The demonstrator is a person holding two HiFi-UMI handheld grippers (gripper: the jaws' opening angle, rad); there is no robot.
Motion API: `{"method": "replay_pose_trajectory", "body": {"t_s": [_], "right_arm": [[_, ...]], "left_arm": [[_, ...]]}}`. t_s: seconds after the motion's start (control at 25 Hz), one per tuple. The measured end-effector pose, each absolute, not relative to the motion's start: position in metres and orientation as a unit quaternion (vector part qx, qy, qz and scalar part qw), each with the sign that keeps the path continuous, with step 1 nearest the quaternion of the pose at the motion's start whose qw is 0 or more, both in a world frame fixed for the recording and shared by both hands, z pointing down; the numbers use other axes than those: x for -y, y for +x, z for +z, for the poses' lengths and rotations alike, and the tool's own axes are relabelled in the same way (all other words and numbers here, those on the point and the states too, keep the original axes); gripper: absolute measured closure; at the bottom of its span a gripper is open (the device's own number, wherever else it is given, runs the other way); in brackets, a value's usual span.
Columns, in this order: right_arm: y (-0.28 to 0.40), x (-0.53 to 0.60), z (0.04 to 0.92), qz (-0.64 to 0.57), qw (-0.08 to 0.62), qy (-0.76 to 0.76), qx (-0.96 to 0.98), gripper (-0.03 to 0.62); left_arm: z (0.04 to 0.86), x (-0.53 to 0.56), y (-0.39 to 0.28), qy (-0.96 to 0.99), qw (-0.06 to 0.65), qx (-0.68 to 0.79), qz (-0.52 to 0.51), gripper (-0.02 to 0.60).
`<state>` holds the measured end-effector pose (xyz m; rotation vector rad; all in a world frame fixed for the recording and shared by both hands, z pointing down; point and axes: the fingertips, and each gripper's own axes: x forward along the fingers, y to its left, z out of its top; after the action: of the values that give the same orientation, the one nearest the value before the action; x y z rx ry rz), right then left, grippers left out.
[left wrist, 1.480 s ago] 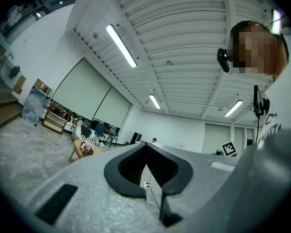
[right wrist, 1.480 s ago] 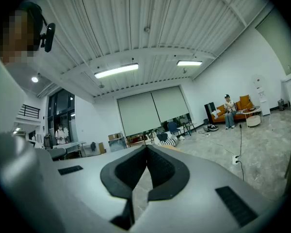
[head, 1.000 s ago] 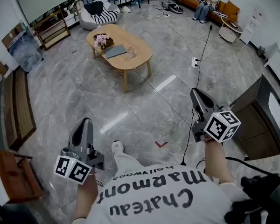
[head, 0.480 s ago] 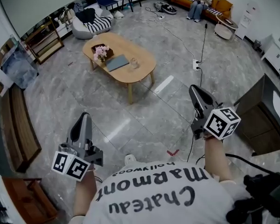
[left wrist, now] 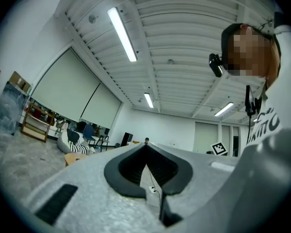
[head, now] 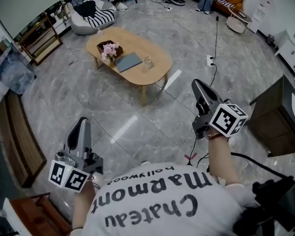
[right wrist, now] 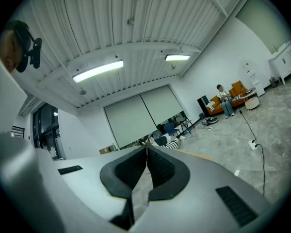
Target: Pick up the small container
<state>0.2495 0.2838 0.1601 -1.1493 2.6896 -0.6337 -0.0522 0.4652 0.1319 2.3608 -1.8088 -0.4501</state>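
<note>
Wooden table (head: 156,73) bears small container (head: 148,62), well beyond left hand-held gripper (head: 82,123) and right hand-held gripper (head: 196,84), both clenched.

I see my left gripper (left wrist: 146,148) filling the lower frame, its jaws pressed together with nothing between them. A long light strip (left wrist: 122,34) crosses the ceiling at upper left. A striped beanbag (left wrist: 71,142) sits lower left. The person's white shirt (left wrist: 284,81) takes the right edge.
</note>
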Motion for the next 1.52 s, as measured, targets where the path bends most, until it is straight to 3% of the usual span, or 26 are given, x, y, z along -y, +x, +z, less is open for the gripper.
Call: {"method": "replay_pose_trajectory", "body": {"t_s": [0.36,0.72,1.0,1.12,1.36,1.52], "right_arm": [[0.203,-0.262,0.218,-0.243,-0.018,-0.4,-0.884,0.582],[0.156,-0.18,0.227,-0.29,0.034,-0.382,-0.877,0.582],[0.103,-0.084,0.196,-0.293,0.126,-0.293,-0.901,0.582],[0.095,-0.041,0.211,-0.294,0.089,-0.305,-0.901,0.582],[0.078,0.028,0.202,-0.159,0.041,-0.292,-0.942,0.582],[0.07,0.063,0.216,-0.168,0.038,-0.292,-0.941,0.582]], "left_arm": [[0.175,-0.439,-0.102,0.763,0.14,0.609,-0.164,0.566],[0.193,-0.379,-0.129,0.759,0.152,0.618,-0.137,0.567],[0.191,-0.291,-0.156,0.765,0.161,0.609,-0.135,0.568],[0.188,-0.247,-0.15,0.787,0.148,0.583,-0.138,0.568],[0.199,-0.161,-0.156,0.795,0.148,0.571,-0.141,0.568],[0.207,-0.108,-0.155,0.804,0.143,0.567,-0.105,0.568]]}}
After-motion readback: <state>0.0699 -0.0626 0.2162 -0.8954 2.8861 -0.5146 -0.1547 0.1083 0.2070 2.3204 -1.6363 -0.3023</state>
